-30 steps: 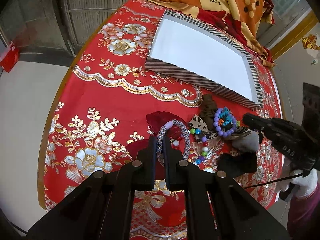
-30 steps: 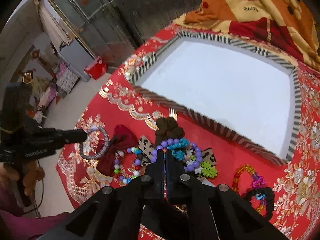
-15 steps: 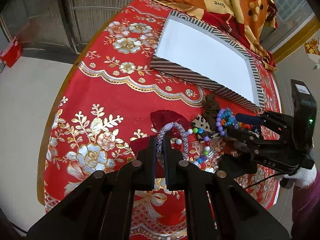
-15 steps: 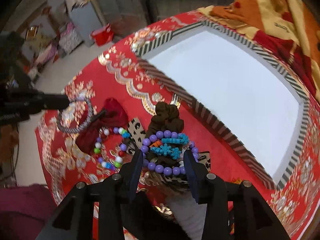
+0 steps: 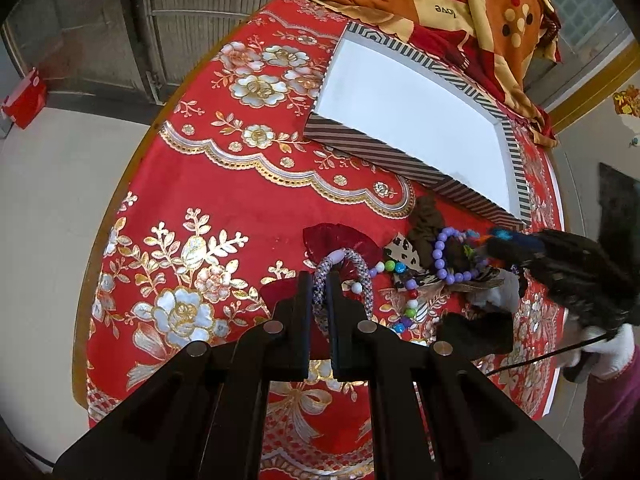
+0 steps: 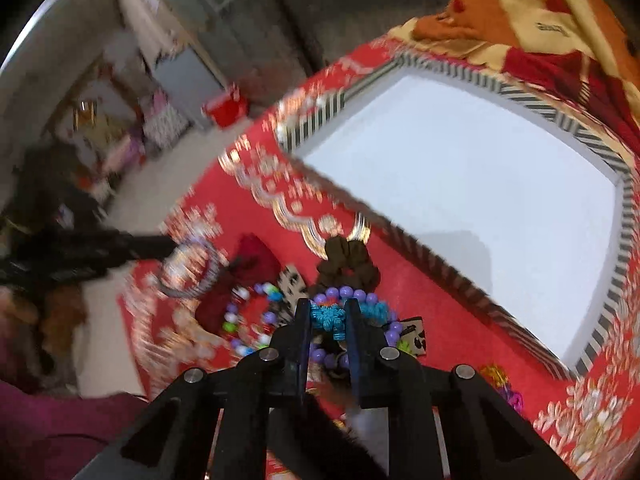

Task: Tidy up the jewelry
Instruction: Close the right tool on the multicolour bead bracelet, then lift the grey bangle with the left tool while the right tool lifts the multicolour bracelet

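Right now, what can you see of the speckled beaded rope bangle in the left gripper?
The speckled beaded rope bangle is a thick ring woven of tiny white, grey and dark beads, with one pale lilac oval bead at its top. The left gripper is shut on its left side, holding it upright over the dark red fabric hair bow. Its lower part is hidden behind the gripper.

Tabletop: tray at the far side, blanket heaped behind it. Before the tray's near wall, a cluster: scrunchie nearest the tray; beaded bracelet just before it, lying on a patterned cloth piece. Left of the cluster, a woven bangle over a fabric pouch. Mixed-bead strand between bangle and bracelet.
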`<control>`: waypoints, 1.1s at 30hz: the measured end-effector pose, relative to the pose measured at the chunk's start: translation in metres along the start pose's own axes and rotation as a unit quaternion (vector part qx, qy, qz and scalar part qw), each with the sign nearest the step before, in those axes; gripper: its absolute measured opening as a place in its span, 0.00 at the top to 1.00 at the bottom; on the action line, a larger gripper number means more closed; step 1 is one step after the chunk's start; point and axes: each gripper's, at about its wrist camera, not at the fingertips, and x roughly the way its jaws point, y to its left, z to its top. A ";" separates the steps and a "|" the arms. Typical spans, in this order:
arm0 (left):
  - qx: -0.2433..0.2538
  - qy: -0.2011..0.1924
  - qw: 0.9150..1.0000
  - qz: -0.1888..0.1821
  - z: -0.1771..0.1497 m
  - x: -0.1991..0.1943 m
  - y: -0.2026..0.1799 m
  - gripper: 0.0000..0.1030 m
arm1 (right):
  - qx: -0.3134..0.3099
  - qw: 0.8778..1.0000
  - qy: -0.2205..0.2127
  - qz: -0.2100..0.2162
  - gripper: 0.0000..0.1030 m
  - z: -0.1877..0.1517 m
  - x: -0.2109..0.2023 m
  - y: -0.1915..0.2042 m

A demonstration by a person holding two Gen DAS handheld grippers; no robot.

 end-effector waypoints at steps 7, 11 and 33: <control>0.022 -0.005 1.000 -0.012 0.007 -0.003 -0.011 0.95 | 0.070 0.995 -0.056 0.046 0.85 0.002 -0.045 -0.010; 0.034 -0.017 0.999 -0.021 0.020 -0.011 -0.019 0.95 | 0.080 0.992 -0.088 0.049 0.85 0.010 -0.066 -0.008; 0.027 0.060 0.998 -0.012 -0.005 0.041 0.020 0.58 | 0.080 0.989 -0.117 0.051 0.85 0.029 -0.084 -0.004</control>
